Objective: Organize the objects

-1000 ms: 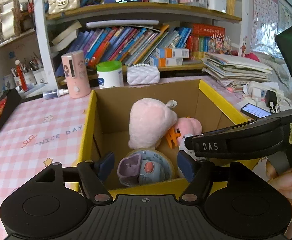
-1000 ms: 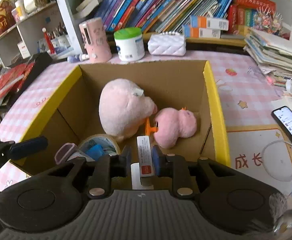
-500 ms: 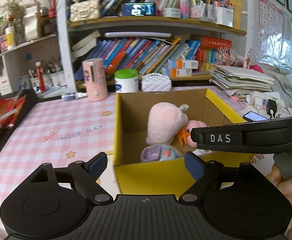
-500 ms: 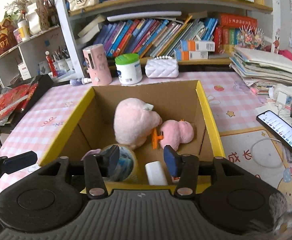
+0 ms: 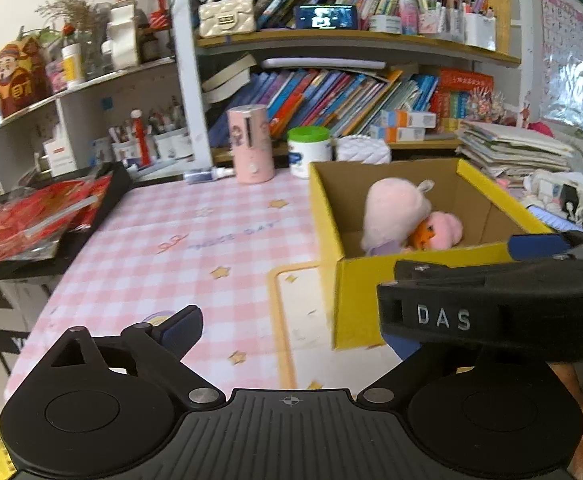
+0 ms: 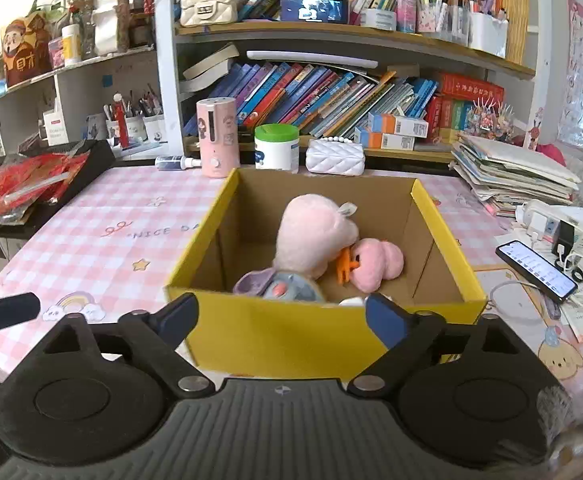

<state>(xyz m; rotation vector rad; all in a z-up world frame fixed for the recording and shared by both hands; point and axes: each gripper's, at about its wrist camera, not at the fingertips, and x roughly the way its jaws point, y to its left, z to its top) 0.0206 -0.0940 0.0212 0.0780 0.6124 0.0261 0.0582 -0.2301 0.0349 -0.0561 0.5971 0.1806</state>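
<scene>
Right gripper (image 6: 281, 312) is hanging just in front of the yellow cardboard box (image 6: 323, 336), its jaws having just been opening and now gaping wide, nothing between them. Left gripper (image 5: 291, 332) is sitting off to the box's left over the pink checked worktop (image 5: 195, 248), also spreading wide and empty; the right gripper's black body is blocking its right side. Inside the box, a big pink plush (image 6: 311, 236), a smaller pink plush (image 6: 377, 262) and a purple-blue toy (image 6: 275, 286) are lying together. A phone (image 6: 535, 266) is resting to the right; a pink canister (image 6: 216, 136) is standing behind.

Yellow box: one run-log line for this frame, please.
left gripper: open, empty | right gripper: just opened, empty | yellow box: holds pink plush, small items | both grippers outside box
</scene>
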